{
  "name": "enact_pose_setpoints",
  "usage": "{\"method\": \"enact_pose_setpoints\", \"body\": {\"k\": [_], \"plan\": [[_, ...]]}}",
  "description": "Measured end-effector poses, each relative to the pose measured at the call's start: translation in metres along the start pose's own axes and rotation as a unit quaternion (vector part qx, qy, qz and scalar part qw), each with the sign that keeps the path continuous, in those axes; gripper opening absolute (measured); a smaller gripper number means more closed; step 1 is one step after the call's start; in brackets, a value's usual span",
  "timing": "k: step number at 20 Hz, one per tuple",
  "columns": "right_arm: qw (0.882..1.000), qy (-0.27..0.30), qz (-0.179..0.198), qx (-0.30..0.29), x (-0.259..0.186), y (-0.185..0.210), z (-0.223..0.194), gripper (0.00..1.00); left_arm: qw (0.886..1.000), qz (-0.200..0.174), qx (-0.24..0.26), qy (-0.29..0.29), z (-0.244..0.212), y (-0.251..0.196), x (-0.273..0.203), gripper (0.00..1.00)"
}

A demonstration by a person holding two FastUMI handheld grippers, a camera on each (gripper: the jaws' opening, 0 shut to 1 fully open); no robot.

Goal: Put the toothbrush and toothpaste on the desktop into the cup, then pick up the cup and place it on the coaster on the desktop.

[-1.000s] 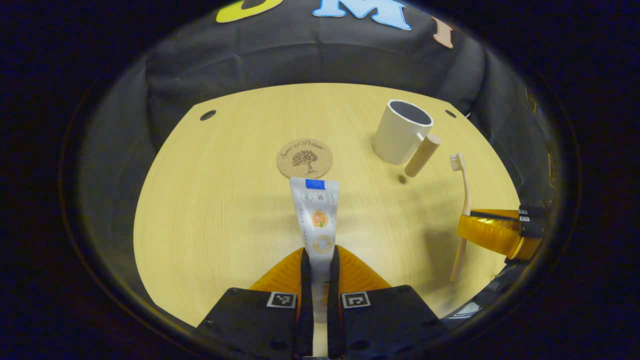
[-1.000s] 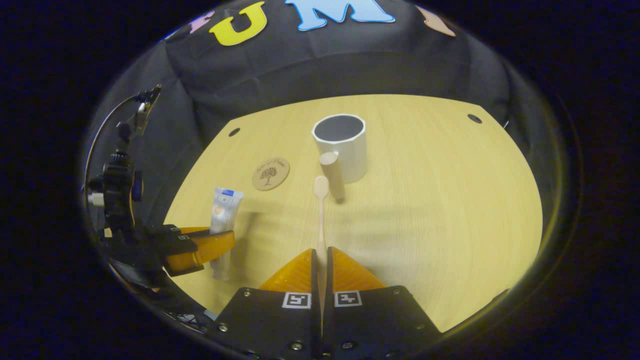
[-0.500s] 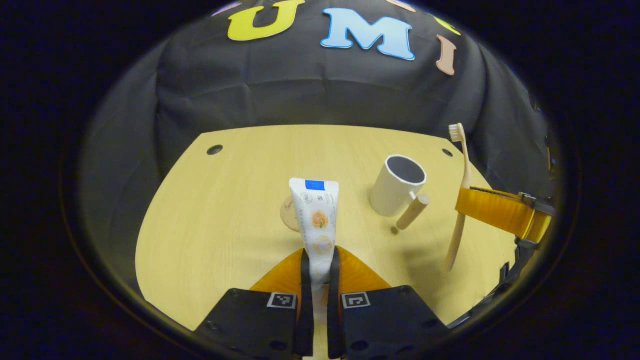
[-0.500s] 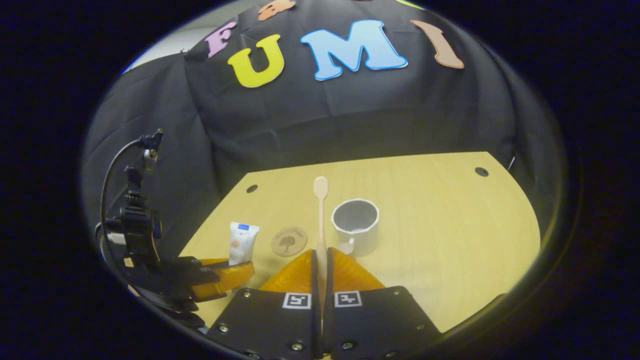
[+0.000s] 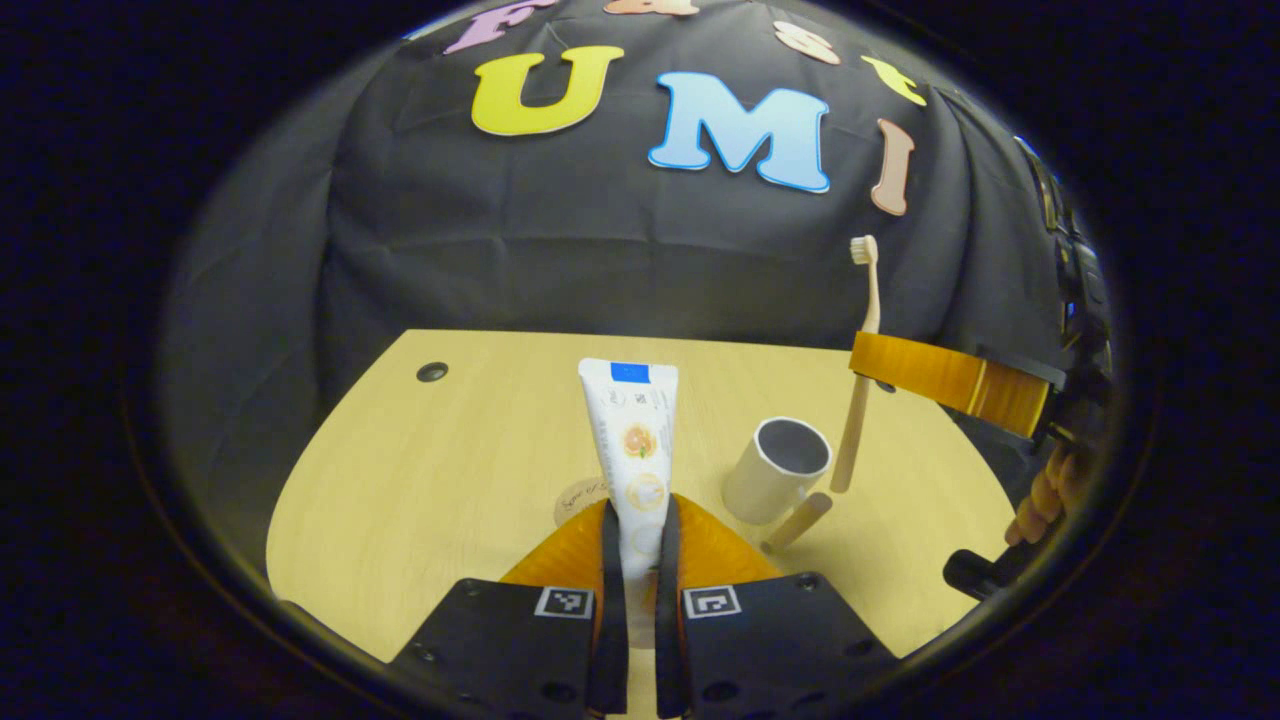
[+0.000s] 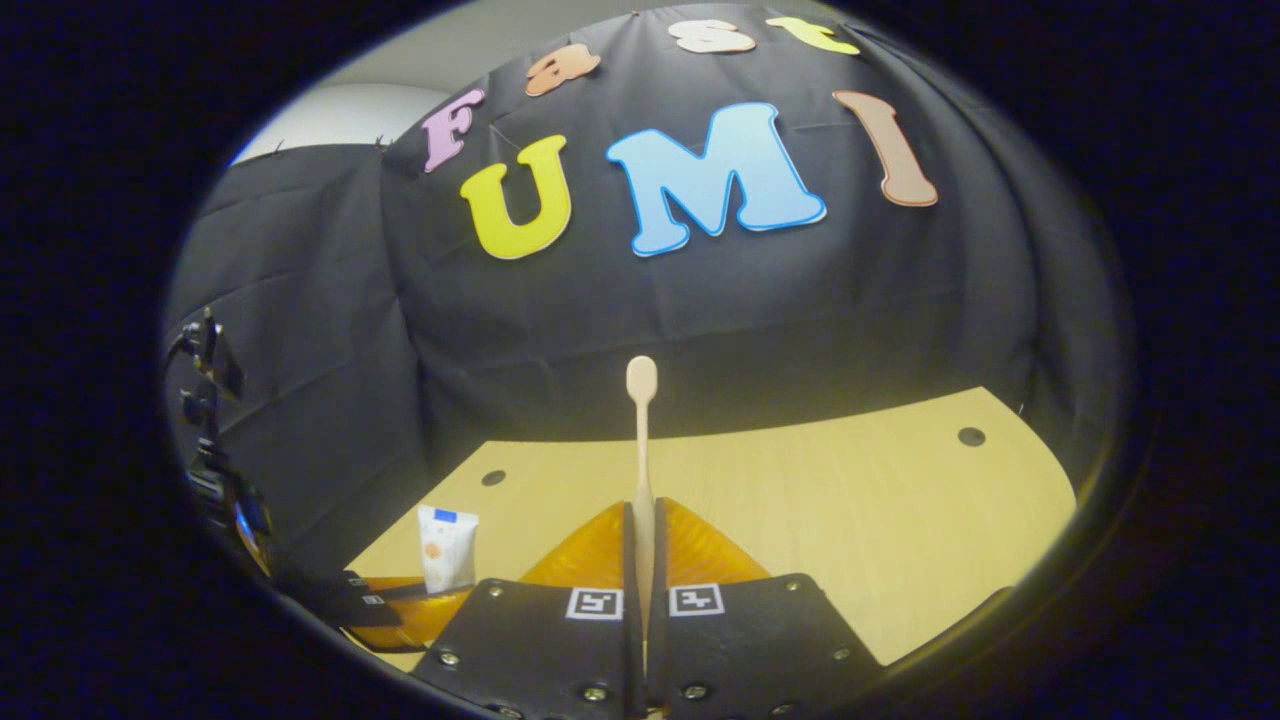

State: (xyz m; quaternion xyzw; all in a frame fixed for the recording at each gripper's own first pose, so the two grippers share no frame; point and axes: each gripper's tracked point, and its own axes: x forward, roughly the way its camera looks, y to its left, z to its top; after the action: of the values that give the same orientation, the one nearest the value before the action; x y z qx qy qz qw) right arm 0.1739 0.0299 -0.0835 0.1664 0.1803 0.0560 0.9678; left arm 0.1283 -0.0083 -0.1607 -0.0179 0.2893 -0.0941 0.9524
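Above the table's right edge, the toothbrush (image 5: 858, 380) is pinched upright by the right gripper (image 5: 880, 366), handle end over the white cup (image 5: 776, 470); it should be lowered straight in. Toothpaste tube (image 5: 633, 440) is pinched by the left gripper (image 5: 636, 560).

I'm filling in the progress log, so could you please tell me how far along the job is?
Done: both items are lifted off the desktop. In hand: the left gripper clamps the toothpaste tube, and the right gripper holds the toothbrush upright, its lower end near the cup. Left: drop both into the cup, which looks empty, then move it onto the coaster.
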Motion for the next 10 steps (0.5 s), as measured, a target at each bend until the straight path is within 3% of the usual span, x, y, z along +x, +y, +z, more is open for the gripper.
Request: {"method": "enact_pose_setpoints", "body": {"k": [5,10], "plan": [[0.999,-0.025,-0.014,-0.046,0.033,-0.011,-0.006,0.02,1.0,0.008,-0.002,-0.03,0.019,0.004,-0.001,0.17],[0.996,0.019,-0.042,-0.071,0.057,-0.028,-0.041,0.03,0.999,0.012,0.001,-0.03,0.019,0.005,0.004,0.18]]}}
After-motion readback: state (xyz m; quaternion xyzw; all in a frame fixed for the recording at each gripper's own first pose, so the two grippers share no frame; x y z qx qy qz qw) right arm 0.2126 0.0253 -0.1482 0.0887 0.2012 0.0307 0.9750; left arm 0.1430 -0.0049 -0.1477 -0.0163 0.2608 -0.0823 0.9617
